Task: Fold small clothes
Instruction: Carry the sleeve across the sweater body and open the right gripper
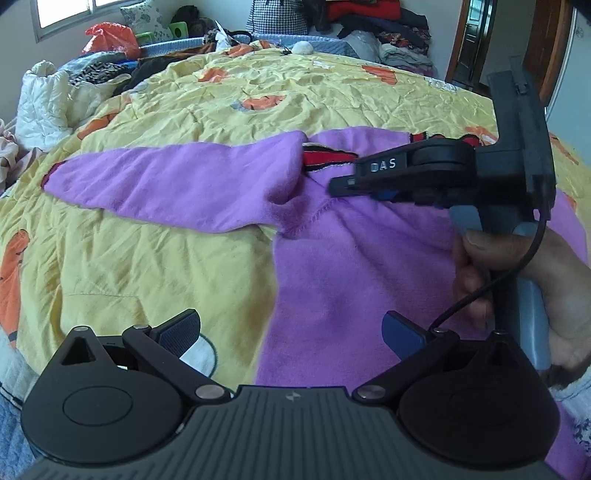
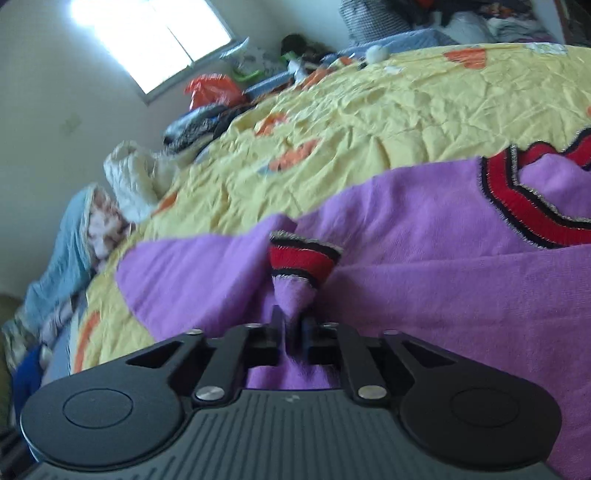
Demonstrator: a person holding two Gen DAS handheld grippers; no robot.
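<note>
1. Fingers of your right gripper (image 2: 293, 332) stand close together with a fold of the purple sweater (image 2: 424, 302) between them; the cloth fills the narrow gap, and the pads look to be pinching it, though the picture is smeared.
2. Just past those tips, a red-and-black striped cuff (image 2: 304, 260) stands up from the pinched fold.
3. Your left gripper (image 1: 291, 332) hovers with its fingers wide apart and nothing between them; one blue pad (image 1: 402, 334) sits over purple cloth, the other over the bedspread.
4. From the left wrist view, your right gripper (image 1: 343, 182) reaches in from the right, low over the garment near its red neck trim (image 1: 327, 158), and your hand (image 1: 517, 280) wraps its handle.
5. The sweater lies spread on the yellow bedspread (image 1: 166, 251), body toward you, one sleeve (image 1: 177, 184) stretched out flat to the left.
6. Beyond the bedspread's far edge you have piles of other clothes (image 1: 388, 33), an orange plastic bag (image 1: 110, 37) and a bright window (image 2: 155, 33).
</note>
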